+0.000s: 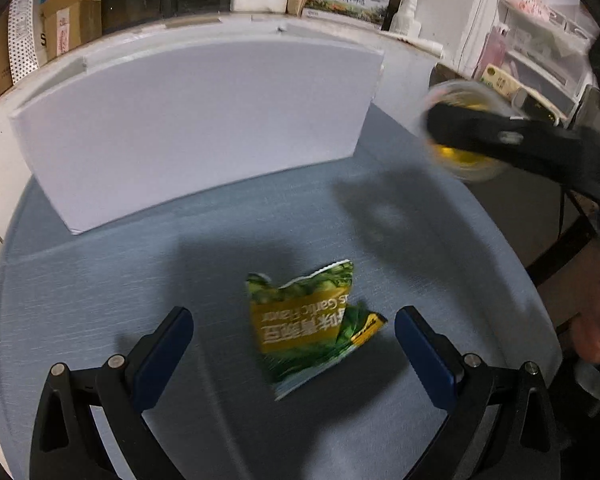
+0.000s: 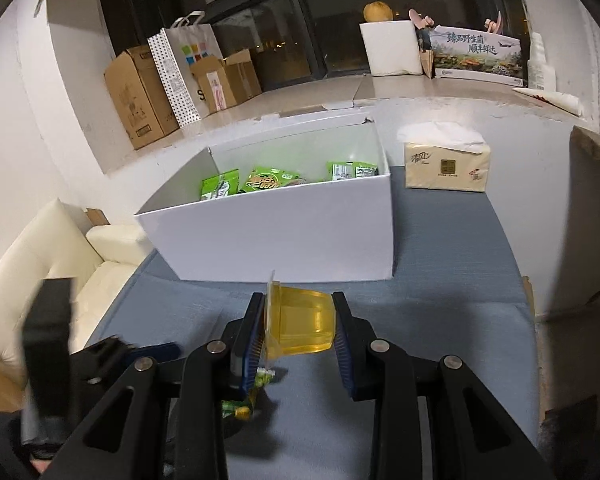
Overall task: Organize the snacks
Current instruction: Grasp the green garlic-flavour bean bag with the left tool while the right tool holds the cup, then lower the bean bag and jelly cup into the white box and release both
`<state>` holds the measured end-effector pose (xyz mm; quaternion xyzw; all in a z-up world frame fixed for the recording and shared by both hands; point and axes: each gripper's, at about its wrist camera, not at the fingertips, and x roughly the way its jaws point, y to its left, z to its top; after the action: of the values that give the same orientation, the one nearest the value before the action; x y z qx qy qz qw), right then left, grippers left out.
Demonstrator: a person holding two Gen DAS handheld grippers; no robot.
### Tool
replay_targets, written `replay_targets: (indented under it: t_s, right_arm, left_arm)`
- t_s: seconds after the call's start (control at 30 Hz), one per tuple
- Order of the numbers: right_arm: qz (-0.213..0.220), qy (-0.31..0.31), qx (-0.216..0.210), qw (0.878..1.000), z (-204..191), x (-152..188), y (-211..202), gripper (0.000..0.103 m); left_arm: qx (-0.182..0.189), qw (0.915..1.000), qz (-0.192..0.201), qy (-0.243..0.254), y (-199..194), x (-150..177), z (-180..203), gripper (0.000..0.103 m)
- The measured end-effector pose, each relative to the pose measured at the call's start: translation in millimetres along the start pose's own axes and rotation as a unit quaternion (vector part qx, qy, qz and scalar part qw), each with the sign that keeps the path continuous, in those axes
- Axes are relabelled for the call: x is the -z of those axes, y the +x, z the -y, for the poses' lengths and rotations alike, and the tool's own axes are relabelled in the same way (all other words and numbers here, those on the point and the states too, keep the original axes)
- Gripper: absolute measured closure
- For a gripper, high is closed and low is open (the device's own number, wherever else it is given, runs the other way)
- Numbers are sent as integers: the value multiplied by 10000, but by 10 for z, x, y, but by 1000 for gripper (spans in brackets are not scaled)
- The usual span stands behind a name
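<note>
The right gripper (image 2: pixel 298 326) pinches a clear yellow jelly cup (image 2: pixel 306 322) between its two pads, lid edge against the left pad, held above the blue-grey table (image 2: pixel 452 264). Just beyond it, on the far side of the table, stands the white box (image 2: pixel 284 236), open at the top; green snack packs (image 2: pixel 266 179) already lie inside along its far wall. No object lies between the cup and the box's near wall. To the right of the box, well apart from it, sits a pack of tissues (image 2: pixel 447 168). A cream sofa (image 2: pixel 40 264) is off the table's left edge, with cardboard boxes (image 2: pixel 140 92) and a paper bag (image 2: pixel 180 72) on the far ledge.

The left gripper (image 1: pixel 294 340) is spread wide, its jaws either side of a green and yellow snack bag (image 1: pixel 312 320) lying crumpled on the table; the pads do not touch it. From the left wrist view the box's plain white side rises beyond the bag, and the cup appears blurred at the right.
</note>
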<state>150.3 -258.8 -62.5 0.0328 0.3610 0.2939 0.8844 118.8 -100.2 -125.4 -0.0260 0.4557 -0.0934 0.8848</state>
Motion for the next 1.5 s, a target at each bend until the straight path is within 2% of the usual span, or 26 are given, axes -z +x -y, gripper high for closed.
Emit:
replay_targets:
  t_s: [0.13,0.17,0.23,0.27,0.3,0.43,0.63,0.77,0.87,1.0,1.2,1.4,1.47,1.5]
  right_arm:
    - [-18,-38,-68,10000,-15,93,-59,68]
    - [-14,-44,-88,10000,-23,109,-66,68]
    - [-21,-79,-64,9999,-57,134,-60,68]
    - [-34,-80,-77,9999,-63,146,-63,68]
    - [-47,-79,-91,9999,-72,152,-57,68]
    - [-36,-100,-119,9999,-109,162,-50,68]
    - [28,-139,-77,9999,-152,137,-74,68]
    - [84,-218,-59,9997,-193,39,-83,68]
    - [162,-252,-74,9995,-231,-112,-73,68]
    - [370,-490,-1,9981,-344,-467,-54,68]
    - [524,-615,99,9967,-422,-1063,115,68]
    - [332,-576,272,9974,-375,-1436,487,68]
    - [251,-514,300,9979,-318,-1462,602,67]
    - [196,-480,388,9979,-289,-1462,657,67]
  left_arm:
    - [-14,9999,-61,84,99,-5,65,3]
    - [6,9999,-106,99,121,0,62,8]
    - [-2,9999,-83,147,134,-15,87,32]
    - [-9,9997,-119,193,139,-26,95,34]
    - [134,9996,-130,212,128,-33,87,39]
    - [283,9995,-15,117,37,-8,34,42]
    - [327,9982,495,-22,-369,4,-99,42]
    - [235,9952,928,-185,-717,-138,-288,42]
    - [176,9913,1252,-354,-918,-357,-470,42]
    - [13,9858,1601,-511,-1133,-803,-745,42]
    - [-130,9839,1684,-591,-1054,-1315,-963,42]
    - [-330,9873,1421,-624,-680,-1680,-1052,42]
    - [-370,9870,1419,-659,-638,-1716,-1068,38]
    - [-463,9870,1367,-713,-601,-1738,-1089,23]
